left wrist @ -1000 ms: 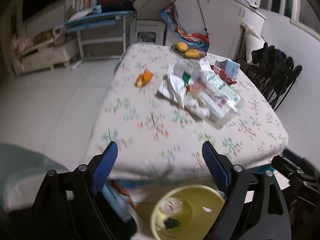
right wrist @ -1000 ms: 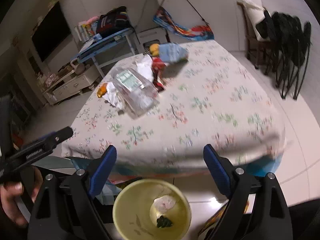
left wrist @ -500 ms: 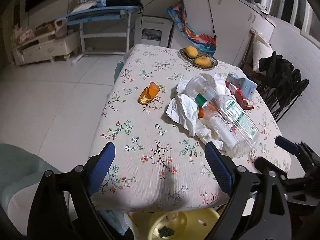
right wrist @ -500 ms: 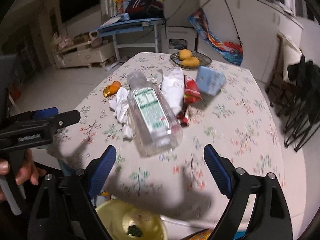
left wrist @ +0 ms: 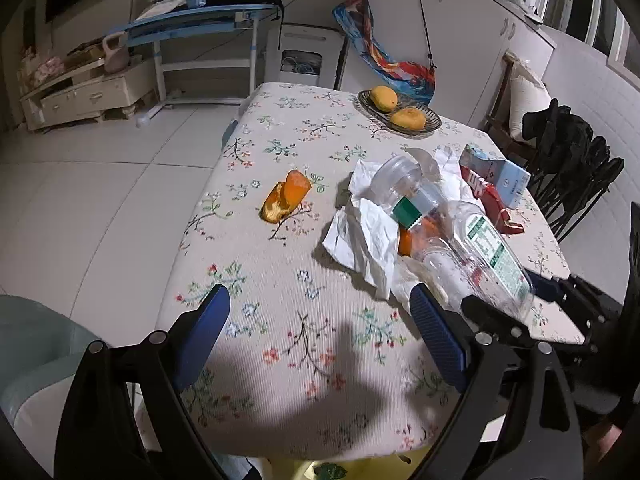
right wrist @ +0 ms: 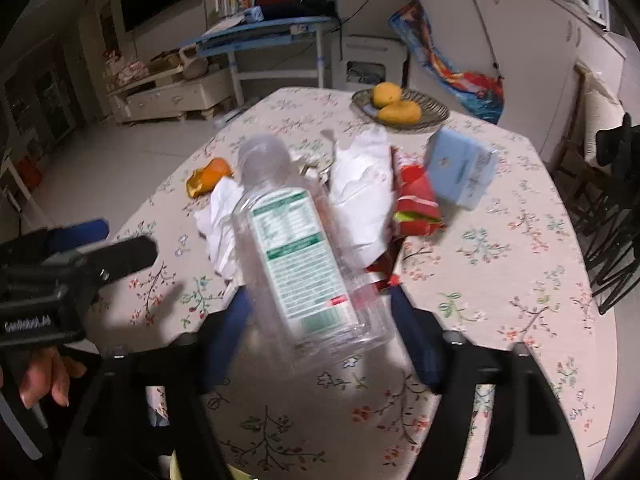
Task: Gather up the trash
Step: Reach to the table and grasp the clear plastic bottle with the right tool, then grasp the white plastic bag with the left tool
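Observation:
A large clear plastic bottle [right wrist: 304, 256] with a green label lies on the flowered tablecloth [right wrist: 500, 280], across crumpled white tissue [right wrist: 360, 192]. My right gripper [right wrist: 320, 324] is closing around the bottle's base, with its blue pads against both sides. In the left wrist view the same bottle [left wrist: 488, 252] lies between the right gripper's fingers [left wrist: 508, 296]. My left gripper [left wrist: 320, 320] hovers open over the near tablecloth with nothing between its fingers. An orange peel [left wrist: 286, 196] lies alone left of the pile. A red wrapper [right wrist: 416, 200] and a blue carton [right wrist: 460, 168] lie right of the tissue.
A woven dish with two yellow fruits [left wrist: 400, 114] sits at the table's far end. A yellow bin [left wrist: 360, 472] peeks out below the near table edge. Black chairs [left wrist: 572, 168] stand to the right, and a blue desk [left wrist: 200, 24] stands beyond the table.
Both grippers moved forward over the table. The right gripper reached the bottle and its jaws narrowed around the base. The yellow bin slid almost out of view.

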`<state>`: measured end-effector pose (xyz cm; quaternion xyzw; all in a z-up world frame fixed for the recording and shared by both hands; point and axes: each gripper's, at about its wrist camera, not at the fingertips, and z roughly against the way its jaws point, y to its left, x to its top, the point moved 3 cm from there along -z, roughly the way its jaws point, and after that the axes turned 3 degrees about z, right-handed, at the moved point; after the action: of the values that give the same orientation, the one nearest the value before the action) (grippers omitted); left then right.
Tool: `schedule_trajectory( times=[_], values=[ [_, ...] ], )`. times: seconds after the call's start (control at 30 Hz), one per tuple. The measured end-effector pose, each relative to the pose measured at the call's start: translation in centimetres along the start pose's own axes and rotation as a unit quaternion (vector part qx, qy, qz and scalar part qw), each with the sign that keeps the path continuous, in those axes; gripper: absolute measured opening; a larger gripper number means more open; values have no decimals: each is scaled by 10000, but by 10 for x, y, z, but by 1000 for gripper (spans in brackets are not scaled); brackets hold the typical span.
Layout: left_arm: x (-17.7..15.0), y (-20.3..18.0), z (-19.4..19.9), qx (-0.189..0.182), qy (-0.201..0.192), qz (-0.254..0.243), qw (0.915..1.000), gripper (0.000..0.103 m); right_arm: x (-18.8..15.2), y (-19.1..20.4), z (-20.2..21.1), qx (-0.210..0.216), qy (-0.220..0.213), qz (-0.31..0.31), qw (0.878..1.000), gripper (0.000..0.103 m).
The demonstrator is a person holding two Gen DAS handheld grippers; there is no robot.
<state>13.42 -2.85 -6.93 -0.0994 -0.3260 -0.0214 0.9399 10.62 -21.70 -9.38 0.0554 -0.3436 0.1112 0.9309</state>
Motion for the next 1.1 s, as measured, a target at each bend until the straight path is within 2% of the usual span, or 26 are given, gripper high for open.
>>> schedule_trajectory(
  times=[0.23,0.47,0.57,0.63,0.87,0.9,0.93,0.97,1.0,1.07,1.1],
  values=[
    [11,-2,-14,28,15,-16,10000,88,-9,-5,20,426,-97,-253,9987,58],
    [21,-9,-33,-2,93,-128,9999,88,-42,-4,36,420,143,-102,9990,56],
    [27,-15,-42,27,101,-200,9997,88,-43,-5,33,400,191,-83,9990,58],
    [31,-21,-47,52,109,-294,9995,88,-41,-7,31,389,147,-153,9990,67],
    [35,-31,-62,148,181,-533,9983,88,-34,-11,20,303,152,-327,9989,70],
    [36,-32,-63,153,182,-558,9982,86,-34,-12,18,301,172,-355,9988,67],
    [35,-34,-64,158,189,-584,9980,77,-35,-12,17,340,196,-359,9986,57],
    [35,-36,-65,146,228,-615,9977,68,-34,-12,15,397,215,-365,9983,56],
    [34,-37,-67,114,287,-622,9976,62,-33,-11,15,409,183,-359,9983,56],
    [31,-37,-70,-1,392,-586,9975,34,-33,-11,16,448,142,-370,9982,55],
    [31,-36,-70,-21,405,-571,9975,29,-34,-11,18,501,113,-427,9978,55]
  ],
)
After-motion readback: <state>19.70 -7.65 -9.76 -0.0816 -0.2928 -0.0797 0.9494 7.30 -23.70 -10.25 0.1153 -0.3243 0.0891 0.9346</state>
